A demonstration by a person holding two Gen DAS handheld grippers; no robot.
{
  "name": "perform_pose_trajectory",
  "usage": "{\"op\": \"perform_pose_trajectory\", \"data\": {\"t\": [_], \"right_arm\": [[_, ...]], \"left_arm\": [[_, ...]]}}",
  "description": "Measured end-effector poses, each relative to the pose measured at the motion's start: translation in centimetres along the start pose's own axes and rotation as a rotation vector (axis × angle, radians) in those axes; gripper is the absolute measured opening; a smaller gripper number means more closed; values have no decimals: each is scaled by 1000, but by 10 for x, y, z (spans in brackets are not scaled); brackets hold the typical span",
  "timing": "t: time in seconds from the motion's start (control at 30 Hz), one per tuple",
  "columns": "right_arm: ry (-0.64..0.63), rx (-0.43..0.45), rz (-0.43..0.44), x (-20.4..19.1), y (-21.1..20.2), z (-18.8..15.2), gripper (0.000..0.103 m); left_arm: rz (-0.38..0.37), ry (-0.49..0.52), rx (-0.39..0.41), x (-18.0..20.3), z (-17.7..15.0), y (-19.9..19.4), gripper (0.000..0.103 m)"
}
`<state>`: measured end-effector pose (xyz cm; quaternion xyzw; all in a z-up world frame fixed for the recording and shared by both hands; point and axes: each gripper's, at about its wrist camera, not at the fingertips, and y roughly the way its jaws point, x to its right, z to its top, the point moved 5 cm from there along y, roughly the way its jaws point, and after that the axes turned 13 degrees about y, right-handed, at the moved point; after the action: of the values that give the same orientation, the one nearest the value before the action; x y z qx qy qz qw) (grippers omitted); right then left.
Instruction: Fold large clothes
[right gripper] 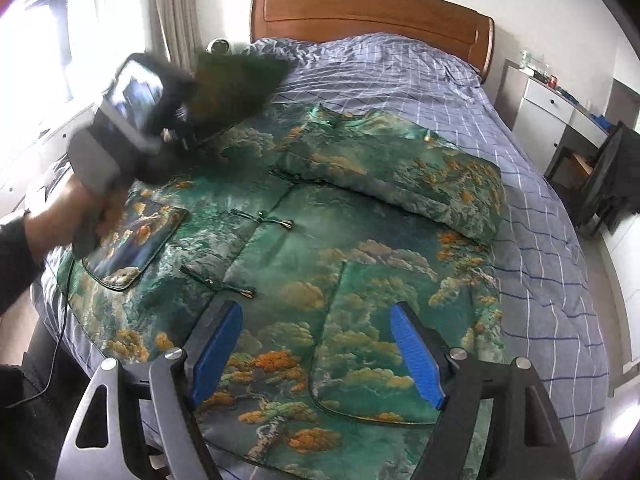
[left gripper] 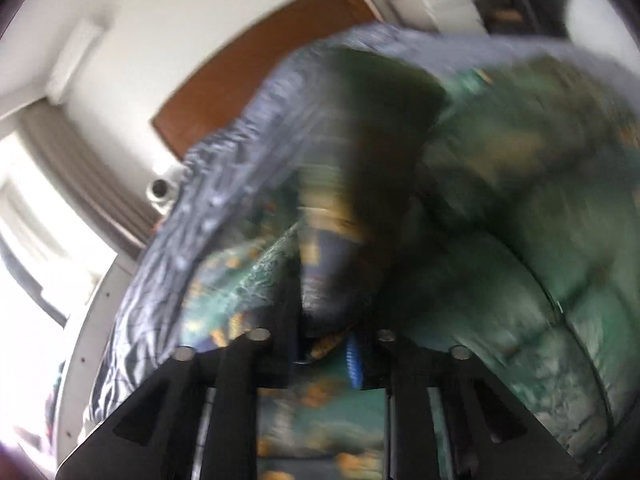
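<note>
A large green jacket [right gripper: 320, 240] with orange and grey cloud patterns and knot fastenings lies spread on the bed. Its right sleeve [right gripper: 400, 176] is folded across the chest. My left gripper [right gripper: 180, 120] is at the jacket's left shoulder, shut on the left sleeve [right gripper: 240, 80], which hangs lifted and blurred above the bed. In the left wrist view the sleeve cloth [left gripper: 344, 200] is pinched between the fingers [left gripper: 354, 364]. My right gripper [right gripper: 316, 352] is open and empty, hovering over the jacket's lower hem.
The bed has a blue checked cover [right gripper: 520, 200] and a wooden headboard [right gripper: 368, 12]. A white nightstand [right gripper: 548, 108] and dark chair [right gripper: 612, 176] stand to the right. Curtains and a window [right gripper: 52, 40] are at the left.
</note>
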<state>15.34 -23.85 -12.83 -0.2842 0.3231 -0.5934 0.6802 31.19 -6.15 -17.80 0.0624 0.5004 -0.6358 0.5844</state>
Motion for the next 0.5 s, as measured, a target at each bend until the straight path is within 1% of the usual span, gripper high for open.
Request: {"op": "perform_pose_trajectory", "data": {"t": [0.03, 0.07, 0.1, 0.13, 0.17, 0.2, 0.3, 0.43, 0.5], "right_arm": [[4, -5, -3, 3, 1, -1, 78], [7, -9, -4, 4, 3, -1, 78], [10, -15, -5, 6, 5, -2, 78], [12, -20, -6, 8, 7, -1, 78], [16, -25, -10, 11, 10, 1, 78], [19, -27, -10, 12, 12, 4, 78], [63, -30, 12, 18, 22, 21, 78], [215, -82, 160, 18, 55, 54, 78], [318, -124, 281, 12, 85, 75, 78]], "left_arm": [[-11, 24, -4, 10, -3, -1, 45], [-17, 41, -3, 17, -7, -5, 67], [-12, 49, 4, 20, -11, -11, 80], [-3, 55, 16, 21, -16, -17, 84], [-9, 51, 25, 21, -23, -26, 86], [-28, 38, 23, 19, -30, -32, 87], [-88, -58, -1, 8, -49, -44, 88], [-122, -249, -45, -20, -81, -54, 89], [-131, -335, -57, -31, -94, -60, 89]]}}
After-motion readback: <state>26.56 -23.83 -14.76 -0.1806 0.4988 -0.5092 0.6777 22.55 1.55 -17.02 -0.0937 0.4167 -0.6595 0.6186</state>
